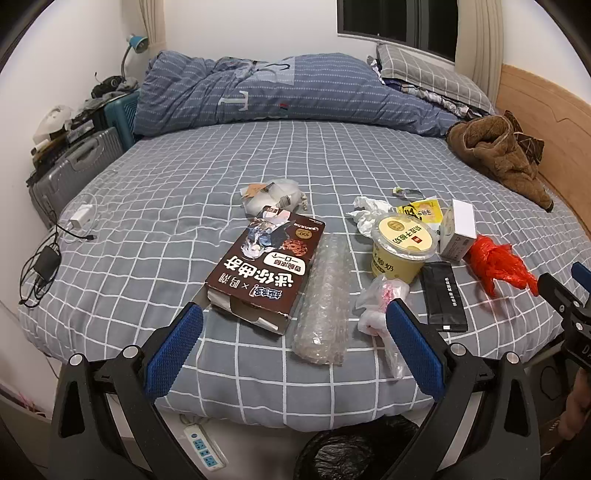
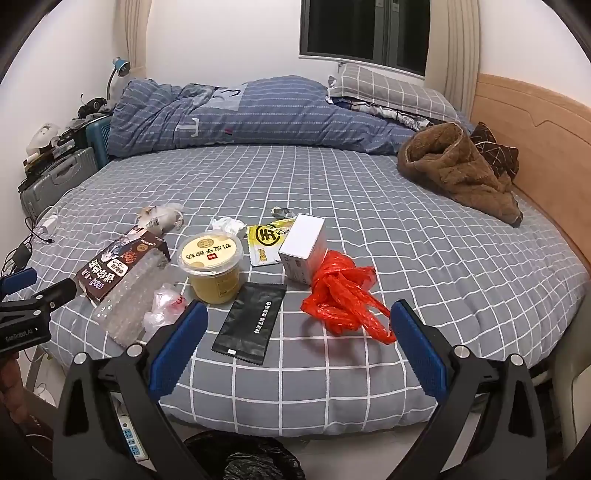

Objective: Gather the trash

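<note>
Both tongs wide open, empty. Left gripper (image 1: 293, 325) has the bubble wrap roll (image 1: 325, 295) dead ahead, long axis running straight away from it. Right gripper (image 2: 295, 325) is nearer the black packet (image 2: 249, 323). Bin bag (image 1: 340, 458) probably below.

Lighting: even indoor light from overhead, moderately bright; window (image 2: 364, 29) dark. Shadows: soft, short, beneath the red bag (image 2: 343, 295) just ahead of the right claw (image 2: 299, 334). Glare: faint sheen on bubble wrap (image 1: 325, 295) between the left claw's (image 1: 295, 332) fingers. Distortion: strong fisheye curvature, black vignetted corners. Focus: sharp throughout.
</note>
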The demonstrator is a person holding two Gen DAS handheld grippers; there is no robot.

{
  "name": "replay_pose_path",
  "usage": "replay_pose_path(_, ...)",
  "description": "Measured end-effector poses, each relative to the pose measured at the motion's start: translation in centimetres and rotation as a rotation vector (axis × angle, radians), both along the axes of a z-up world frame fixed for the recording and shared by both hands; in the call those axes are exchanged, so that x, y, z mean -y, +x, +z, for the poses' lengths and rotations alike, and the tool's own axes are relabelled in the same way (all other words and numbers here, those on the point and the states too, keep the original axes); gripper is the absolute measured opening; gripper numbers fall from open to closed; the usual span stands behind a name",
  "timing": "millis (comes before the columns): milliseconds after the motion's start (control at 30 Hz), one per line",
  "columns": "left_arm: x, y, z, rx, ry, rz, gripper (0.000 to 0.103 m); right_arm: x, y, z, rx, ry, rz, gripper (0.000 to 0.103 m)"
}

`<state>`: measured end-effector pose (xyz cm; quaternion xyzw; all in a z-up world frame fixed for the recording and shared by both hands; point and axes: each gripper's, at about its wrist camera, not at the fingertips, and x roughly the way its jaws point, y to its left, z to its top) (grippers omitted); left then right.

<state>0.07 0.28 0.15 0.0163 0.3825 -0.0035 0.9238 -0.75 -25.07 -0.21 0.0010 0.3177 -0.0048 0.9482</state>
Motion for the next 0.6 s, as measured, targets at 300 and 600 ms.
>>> replay_pose_path(300, -0.11, 0.06, 0.01, -0.011, 0.005, 0.008, 0.097, 0.01, 0.02, 0.04, 0.000, 0.001, -0.001, 0.095)
replay_pose_path(600, -0.38, 0.20, -0.15, -0.016, 0.007, 0.015, 0.097, 0.15, -0.05, 0.14, 0.002, 0.008, -0.003, 0.095)
